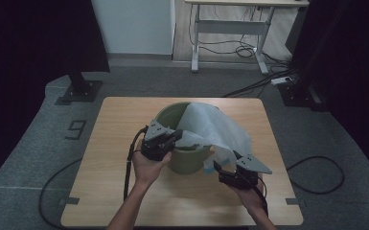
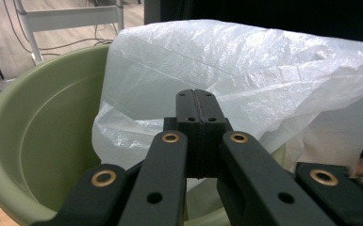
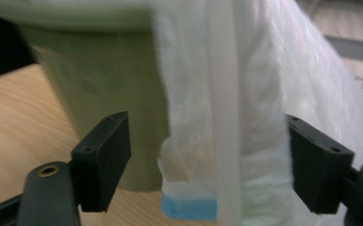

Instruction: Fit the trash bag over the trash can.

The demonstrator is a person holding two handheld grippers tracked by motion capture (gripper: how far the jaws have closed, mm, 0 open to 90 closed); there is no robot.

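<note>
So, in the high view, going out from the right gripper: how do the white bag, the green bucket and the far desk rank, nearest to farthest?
From the right gripper, whose jaws stand open:
1. White bag: its hanging end with a blue strip is just beside the jaws, draped over the bucket's right rim.
2. Green bucket: just behind it, toward the table's middle.
3. Desk: far off, at the back of the room.

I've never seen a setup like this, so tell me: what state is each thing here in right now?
Green plastic bin: upright on the table, unlined.
White plastic bag with a blue edge: draped over the bin's rim, part inside, its end hanging down outside.
Left gripper: shut at the bin's rim; a pinch on the bag cannot be made out.
Right gripper: open, jaws either side of the bag's hanging end.
Wooden table: bearing the bin.
</note>
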